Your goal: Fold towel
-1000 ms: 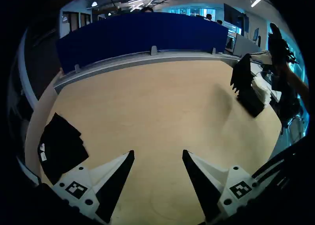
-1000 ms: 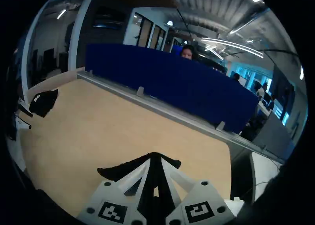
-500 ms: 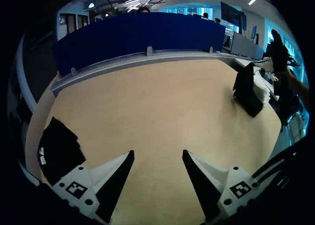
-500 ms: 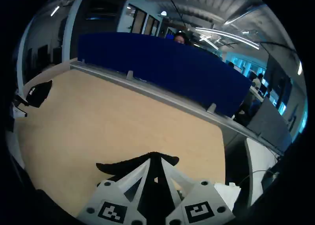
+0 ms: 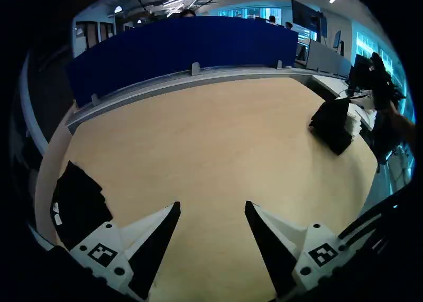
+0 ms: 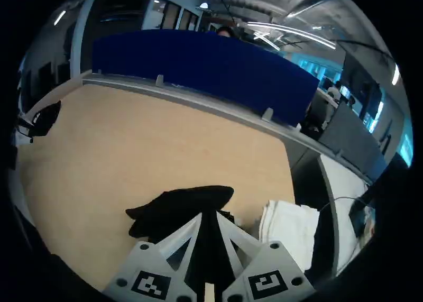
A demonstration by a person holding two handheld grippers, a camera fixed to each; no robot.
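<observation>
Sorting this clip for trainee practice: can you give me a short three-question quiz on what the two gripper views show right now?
1. True or false: the left gripper is shut on a towel.
2. What is the right gripper pinching? A) the black towel B) a blue cloth C) a cable
3. Fill in: the folded towel stack beside the right gripper is ___ in colour.

Key: 1 false, its fingers stand apart with nothing between them; 2 A; 3 white.
</observation>
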